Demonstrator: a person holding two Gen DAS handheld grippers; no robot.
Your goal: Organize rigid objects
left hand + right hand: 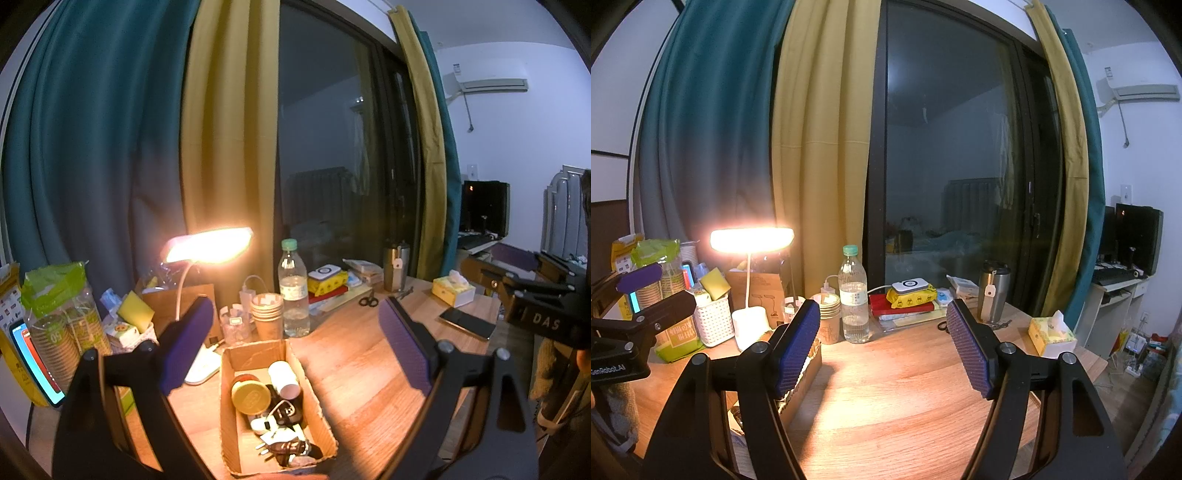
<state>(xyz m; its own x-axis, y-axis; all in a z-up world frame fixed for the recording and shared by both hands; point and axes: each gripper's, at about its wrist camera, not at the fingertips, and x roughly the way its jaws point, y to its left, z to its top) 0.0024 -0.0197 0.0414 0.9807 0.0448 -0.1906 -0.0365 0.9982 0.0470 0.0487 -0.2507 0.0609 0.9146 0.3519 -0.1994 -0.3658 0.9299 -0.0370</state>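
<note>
A cardboard box (229, 417) sits on the wooden desk below my left gripper (295, 347). It holds a jar with a gold lid (251, 397), a white tube (284, 374), plugs and small dark items. My left gripper is open and empty above the box. My right gripper (881, 347) is open and empty over bare desk, with the box's corner (803, 384) behind its left finger. The right gripper's body (543, 306) shows at the right edge of the left wrist view.
A lit desk lamp (751, 240), water bottle (854, 295), paper cups (266, 314), steel tumbler (993, 297), tissue box (1052, 334), phone (467, 322), scissors (368, 300) and a book stack (908, 301) line the desk's back. A white basket (713, 321) stands left.
</note>
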